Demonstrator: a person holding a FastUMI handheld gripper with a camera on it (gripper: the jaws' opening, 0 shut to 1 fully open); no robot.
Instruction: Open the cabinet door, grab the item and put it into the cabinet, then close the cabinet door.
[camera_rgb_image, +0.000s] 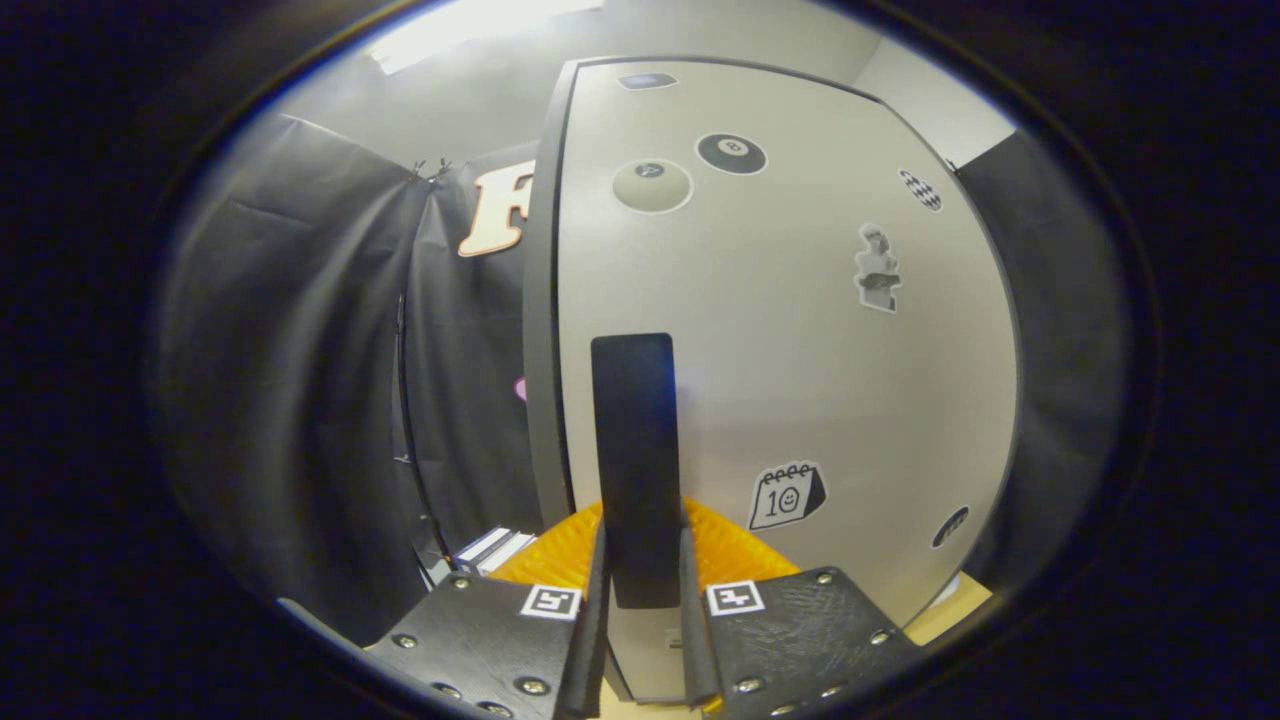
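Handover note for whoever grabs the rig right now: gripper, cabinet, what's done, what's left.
Gripper: fingers closed in on the black vertical door handle, one on each side; looks gripped, though contact is hard to confirm.
Cabinet door: pale, with stickers, appears shut or nearly shut; a dark gap runs along its left edge.
An orange item sits low behind the fingers, in front of the door.
Done: handle reached.
Left: pull the door open, grab the item, put it inside, close the door.

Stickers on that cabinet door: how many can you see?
7 on the cabinet door: three near the top, two along the far edge, two low, right of the handle the jaws are closed on. The gripper may hide more.
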